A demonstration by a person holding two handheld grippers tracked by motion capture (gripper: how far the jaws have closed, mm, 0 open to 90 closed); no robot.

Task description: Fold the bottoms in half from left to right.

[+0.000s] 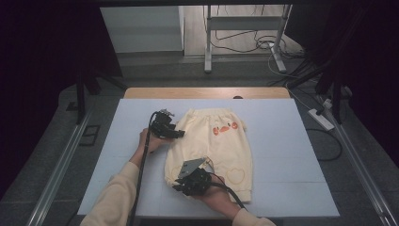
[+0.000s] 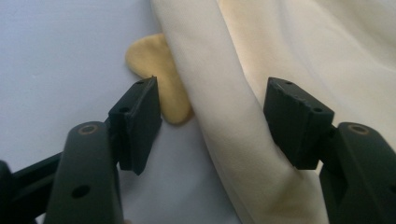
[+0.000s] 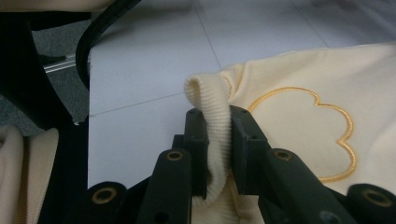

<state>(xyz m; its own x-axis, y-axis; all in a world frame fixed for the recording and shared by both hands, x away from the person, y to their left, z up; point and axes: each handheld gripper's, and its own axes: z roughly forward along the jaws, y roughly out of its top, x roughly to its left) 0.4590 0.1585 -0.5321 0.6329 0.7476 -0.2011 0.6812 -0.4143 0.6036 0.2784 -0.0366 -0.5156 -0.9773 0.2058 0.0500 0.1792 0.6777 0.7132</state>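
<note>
Soft cream garment, flat on the table, gripped at one ribbed hem.

The left claw (image 2: pixel 212 123) stands part-open astride the side fold of the garment (image 1: pixel 214 143), pads seemingly not yet pressing. The right claw (image 3: pixel 217 140) is clamped on the ribbed cuff (image 3: pixel 210 116). The garment on the table (image 1: pixel 282 141) looks light and limp, likely to sag; thick edges make the best holds.

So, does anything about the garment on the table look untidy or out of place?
Slightly. The cream garment lies askew on the blue mat, its left edge folded over, and a yellow ear-shaped flap pokes out from underneath. No damage is visible.
</note>
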